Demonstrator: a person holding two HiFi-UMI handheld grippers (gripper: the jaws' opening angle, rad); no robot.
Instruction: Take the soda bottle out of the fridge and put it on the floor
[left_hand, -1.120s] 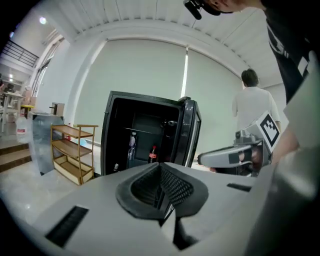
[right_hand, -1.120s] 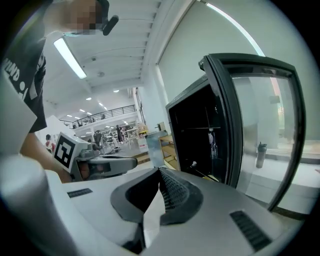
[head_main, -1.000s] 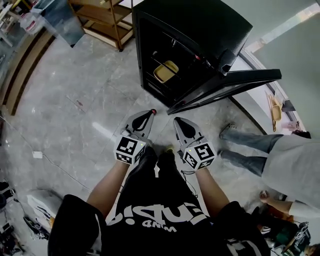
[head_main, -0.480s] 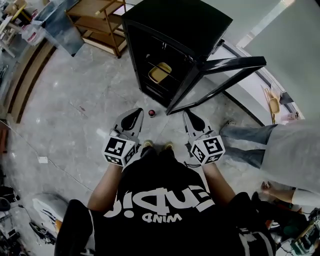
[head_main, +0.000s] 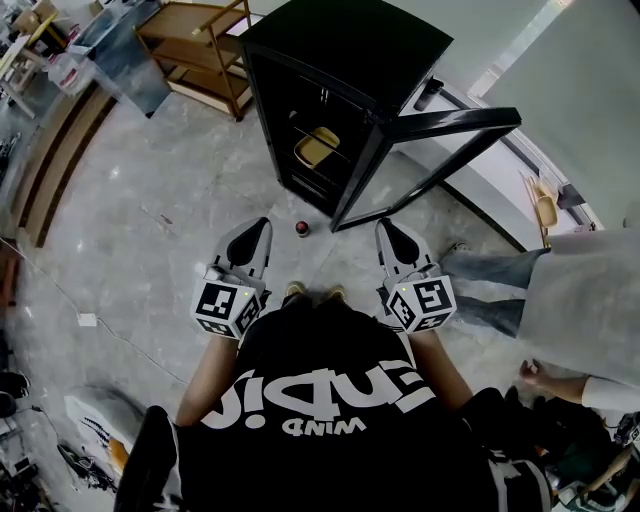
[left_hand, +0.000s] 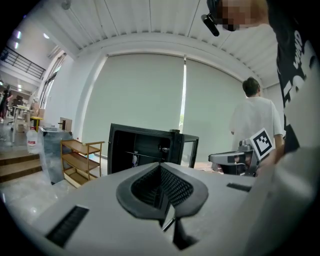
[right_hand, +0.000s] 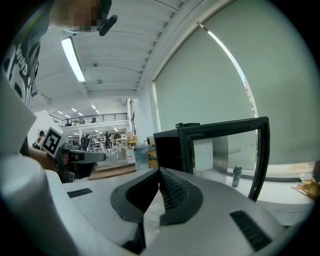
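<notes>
Head view: soda bottle (head_main: 302, 228) stands upright, cap up, on floor (head_main: 150, 250).

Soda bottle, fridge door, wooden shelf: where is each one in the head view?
soda bottle (head_main: 302, 228), head view, its red top.
fridge door (head_main: 455, 122), head view, its top bar.
wooden shelf (head_main: 190, 22), head view, its top board.
</notes>
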